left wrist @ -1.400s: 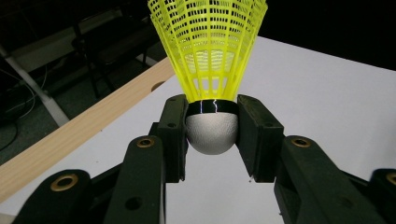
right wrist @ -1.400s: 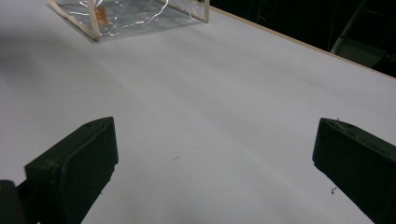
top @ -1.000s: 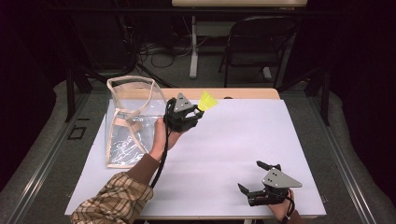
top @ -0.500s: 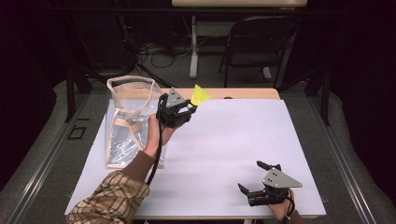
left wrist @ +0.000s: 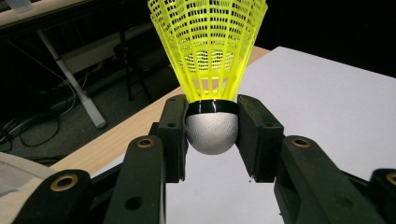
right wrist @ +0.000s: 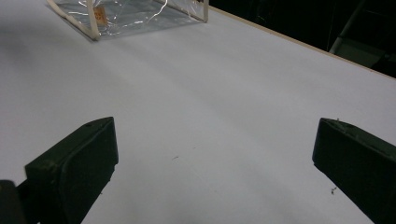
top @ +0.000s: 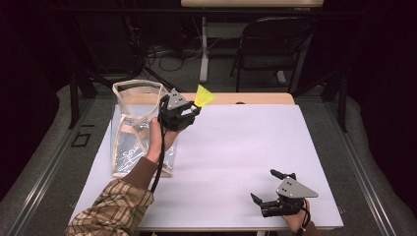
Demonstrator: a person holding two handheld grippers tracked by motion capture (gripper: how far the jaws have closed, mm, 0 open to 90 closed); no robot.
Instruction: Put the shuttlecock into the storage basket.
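Yellow plastic mesh fans out above the left gripper, whose two black jaws are pinching the white rounded cork of a shuttlecock from either side, just under its black band. In the high view this same left gripper is held up off the table with the shuttlecock pointing skirt-first up and away from it. Just beside the gripper, on the side of the hand that carries it, stands a clear plastic bag with pale trim, its mouth open at the top and about level with the gripper. From this I judge the pickup done and the lift done; what remains is to bring the shuttlecock over the bag's mouth, lower it in and let go. It is not yet over the opening, so the task looks roughly midway.

Well apart from all this, the right gripper rests low near the table's near edge with its jaws spread wide and nothing between them. Its own view shows the right gripper over bare white table surface, with the bag far ahead of the jaws.
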